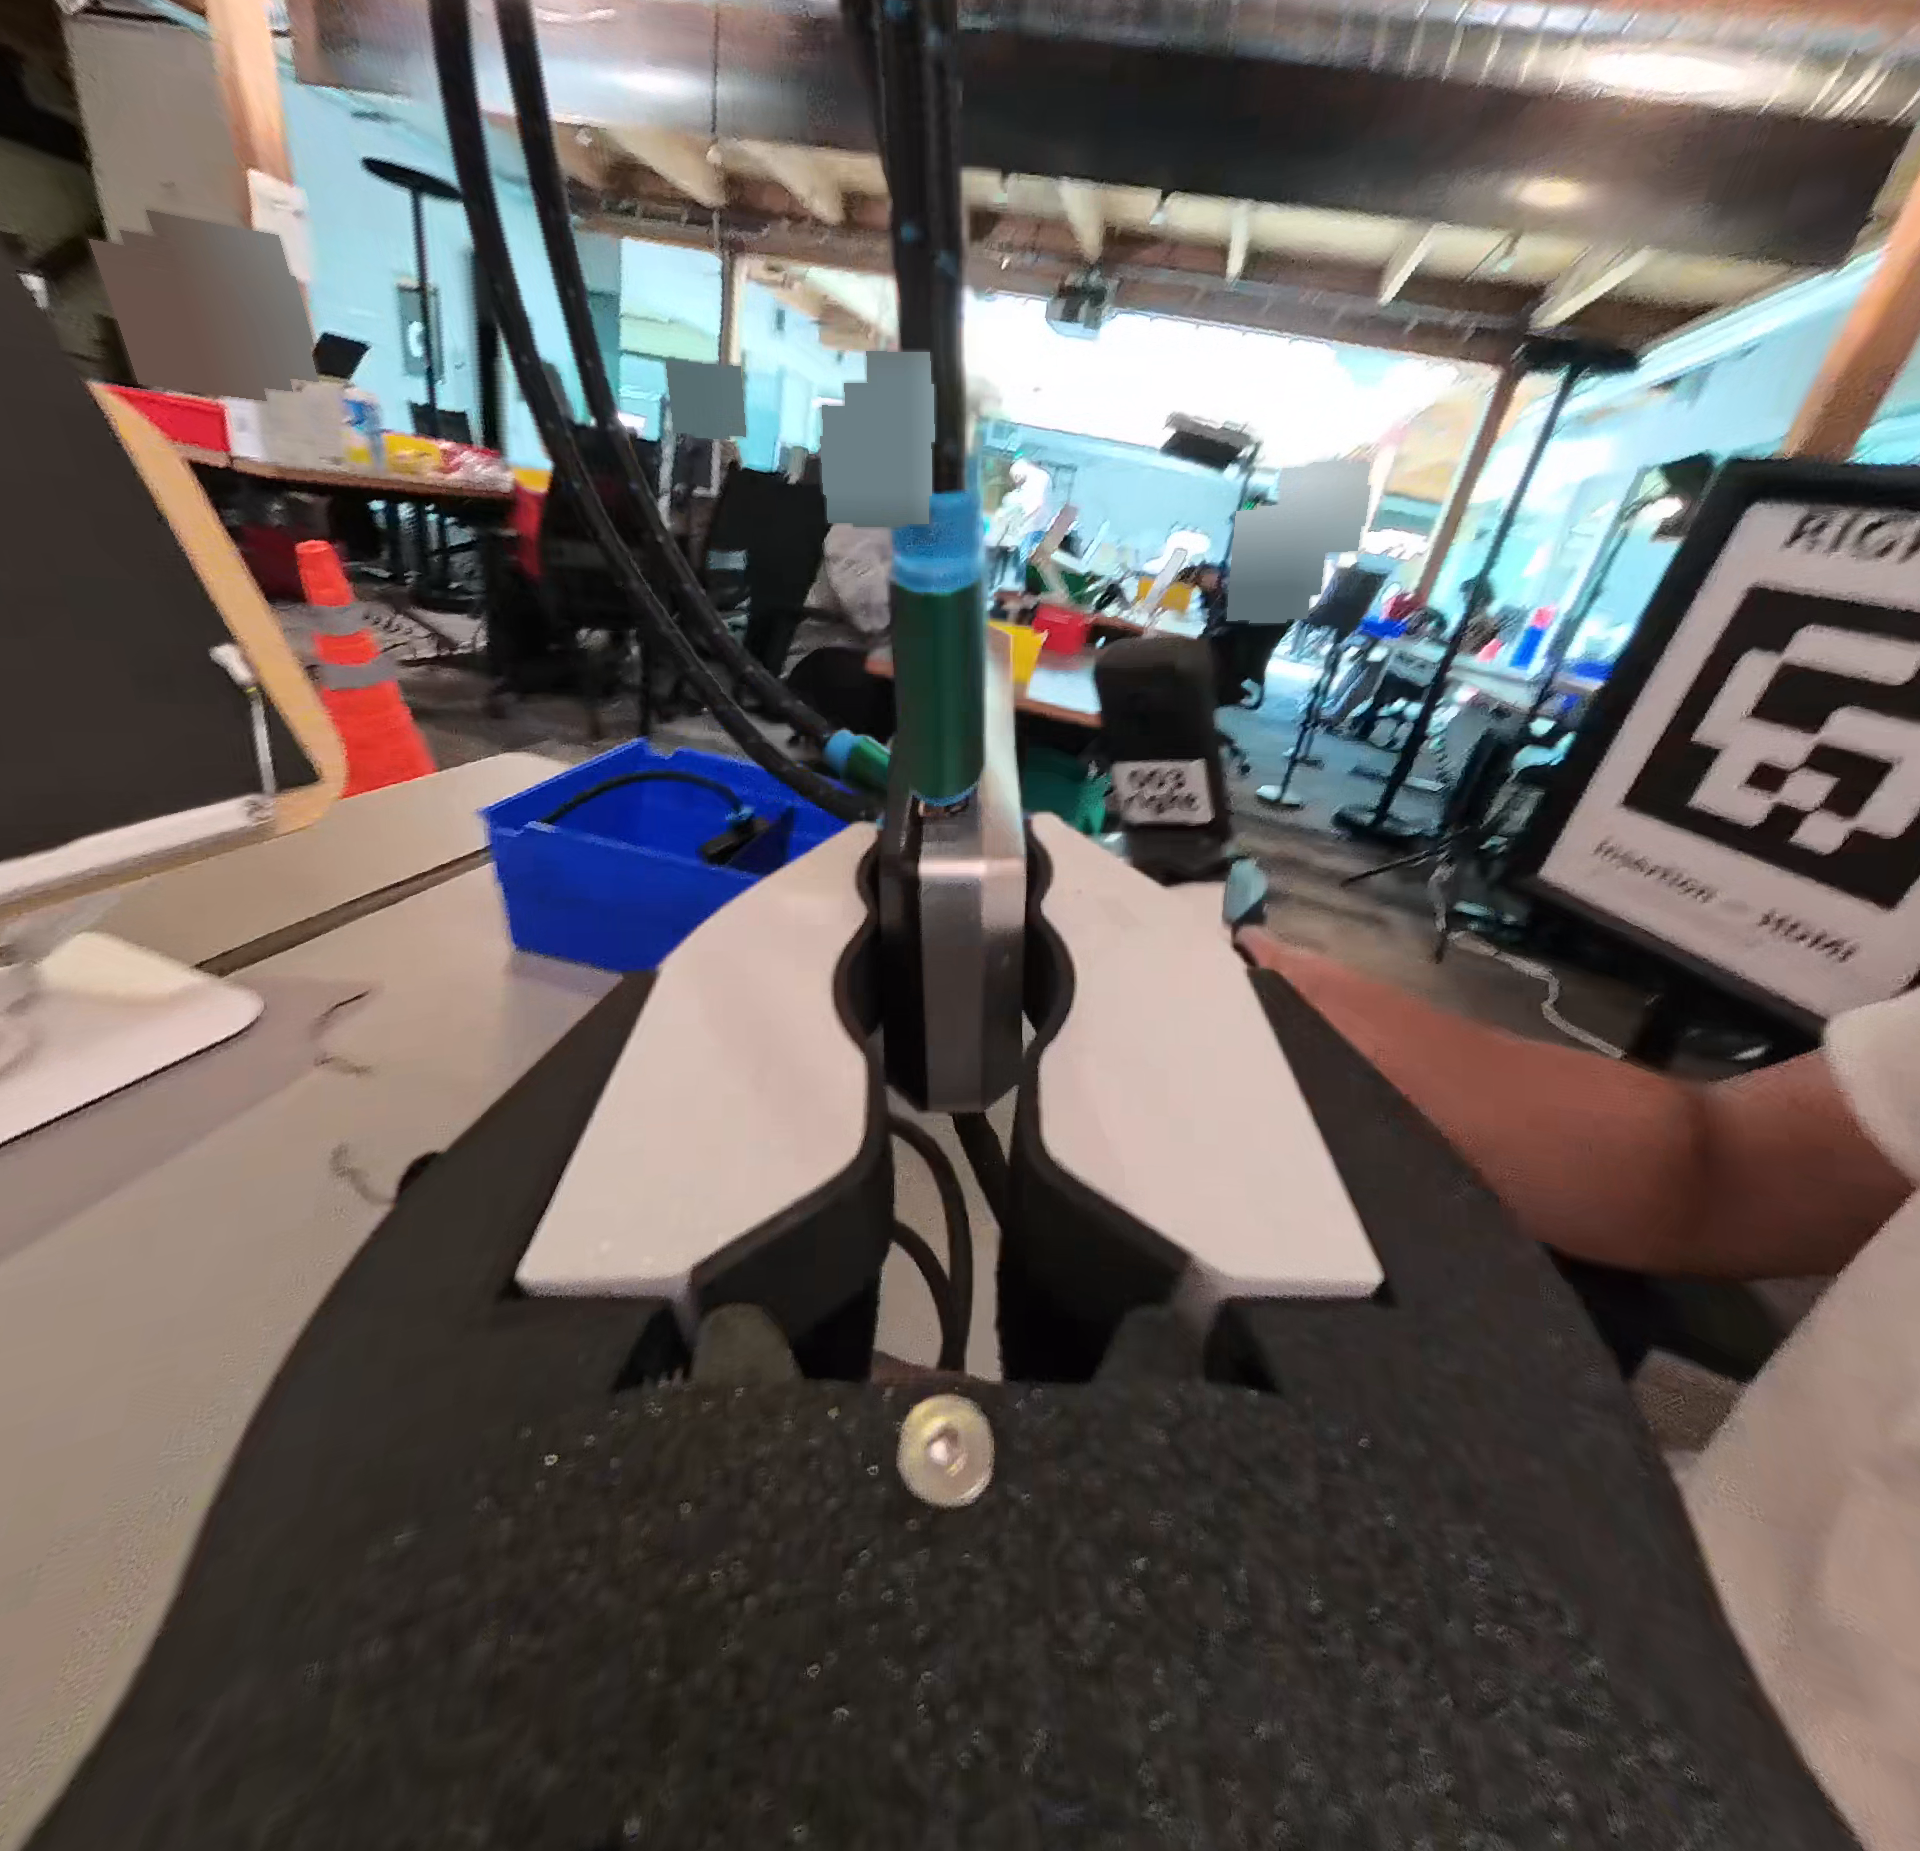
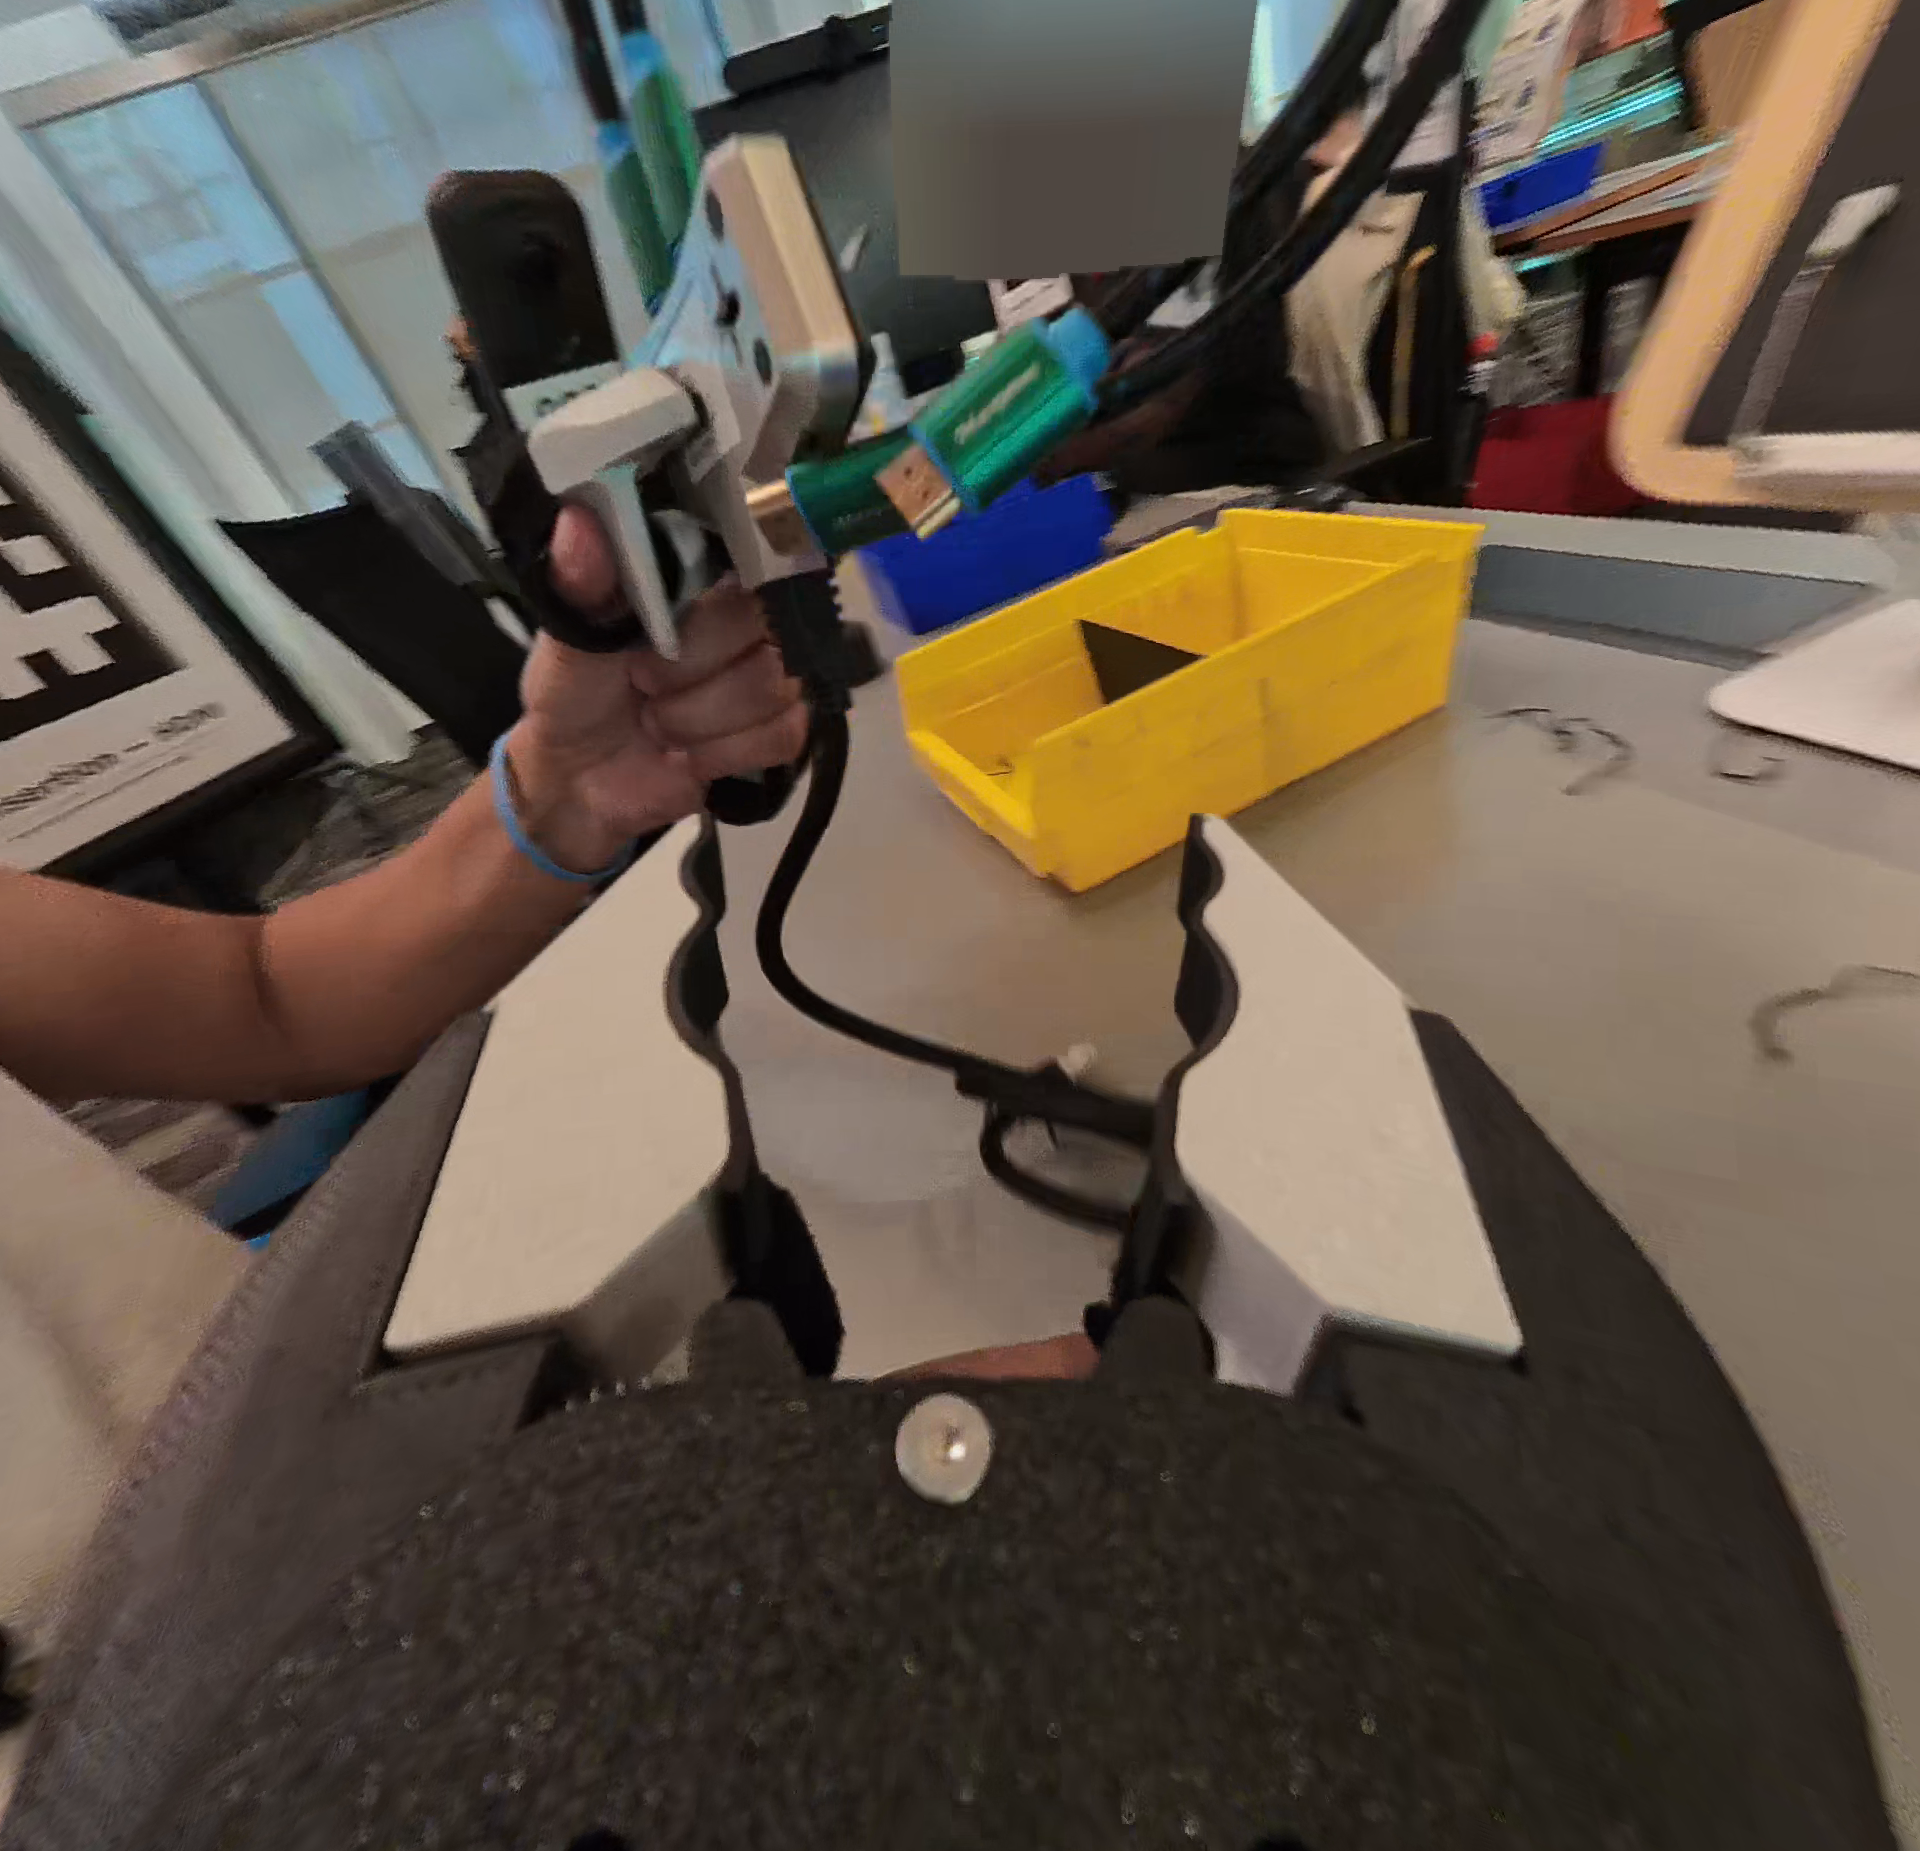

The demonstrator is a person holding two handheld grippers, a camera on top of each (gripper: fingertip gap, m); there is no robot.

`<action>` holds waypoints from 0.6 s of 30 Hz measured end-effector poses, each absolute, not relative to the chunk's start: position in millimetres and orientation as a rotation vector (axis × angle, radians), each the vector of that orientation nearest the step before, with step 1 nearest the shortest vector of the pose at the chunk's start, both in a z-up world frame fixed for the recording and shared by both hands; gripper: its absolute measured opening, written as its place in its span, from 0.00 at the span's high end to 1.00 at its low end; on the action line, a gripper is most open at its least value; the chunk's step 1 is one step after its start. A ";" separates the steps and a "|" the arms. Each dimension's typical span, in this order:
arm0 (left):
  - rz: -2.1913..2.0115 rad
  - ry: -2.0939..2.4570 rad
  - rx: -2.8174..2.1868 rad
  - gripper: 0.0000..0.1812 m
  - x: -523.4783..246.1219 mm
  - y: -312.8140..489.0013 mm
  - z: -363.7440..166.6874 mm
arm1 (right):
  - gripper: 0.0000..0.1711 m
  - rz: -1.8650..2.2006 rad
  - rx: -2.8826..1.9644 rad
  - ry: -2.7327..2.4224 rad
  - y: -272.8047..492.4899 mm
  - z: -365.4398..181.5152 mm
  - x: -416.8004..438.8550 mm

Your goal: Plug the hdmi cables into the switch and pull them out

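Left gripper (image 1: 951, 970) has its jaws clenched on the switch (image 1: 961, 928), held up edge-on above the worktop (image 2: 1558, 970), one green plug (image 1: 940, 700) seated in its upper edge. Right gripper (image 2: 945, 980) hangs with jaws spread wide, grasping nothing. Two more green plugs (image 2: 997, 414) dangle loose just beside the switch, gold tips bare. So it looks like mid-cycle, plugging or pulling I can't tell. Next move likely calls for the right jaws to close squarely on a plug body.

Each gripper has a black grainy body (image 1: 935, 1645) with a silver screw (image 1: 943, 1451) and pale grey wavy-edged fingers (image 1: 727, 1063). A blue wristband (image 2: 520, 825) circles the person's left wrist.
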State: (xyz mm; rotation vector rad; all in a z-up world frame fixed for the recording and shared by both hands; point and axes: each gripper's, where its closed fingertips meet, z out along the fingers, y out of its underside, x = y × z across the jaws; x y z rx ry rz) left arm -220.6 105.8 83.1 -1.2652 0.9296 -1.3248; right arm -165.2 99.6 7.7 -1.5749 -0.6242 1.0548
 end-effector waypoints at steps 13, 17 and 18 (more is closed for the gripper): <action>-1.418 0.884 -1.190 0.81 -215.1 87.4 96.1 | 0.95 1.016 -1.540 -0.834 84.3 31.8 -213.3; -1.419 0.876 -1.255 0.70 -227.0 92.0 89.1 | 0.95 0.829 -1.528 -0.889 104.8 72.9 -179.0; -1.434 0.866 -1.267 0.71 -231.6 90.6 84.1 | 0.95 0.772 -1.518 -0.893 113.6 88.6 -165.8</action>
